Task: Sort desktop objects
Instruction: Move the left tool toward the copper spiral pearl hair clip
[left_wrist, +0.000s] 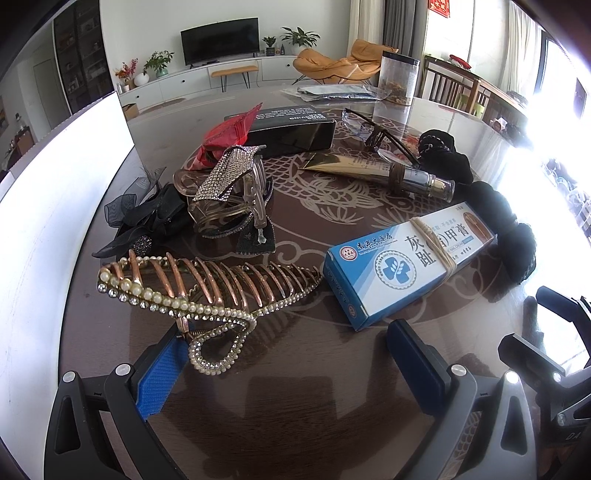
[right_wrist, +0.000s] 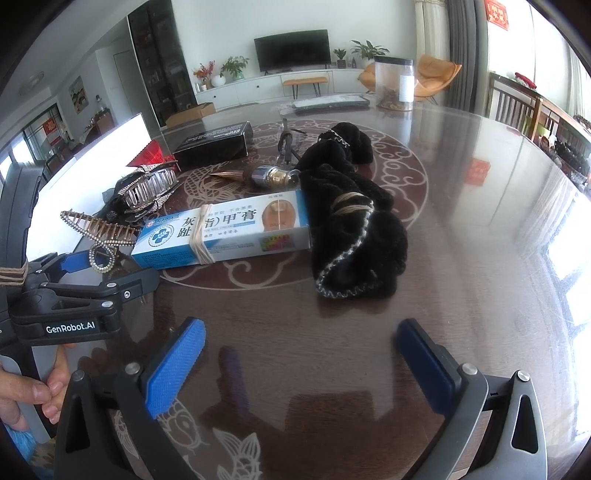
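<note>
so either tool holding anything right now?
No. Left tool is open, the pearl hair claw lying by one pad, ungripped. Right tool is open over bare table.

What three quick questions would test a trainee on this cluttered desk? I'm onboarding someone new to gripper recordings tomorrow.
1. True or false: the left gripper is shut on the pearl hair claw.
2. What is wrapped around the blue ointment box? A) a ribbon B) a rubber band C) tape
3. In the right wrist view, what lies just right of the box, touching its end?

Key
1. False: both grippers are open and empty; the claw's looped handle only lies beside the left gripper's left finger.
2. B
3. The black velvet pouch.
</note>
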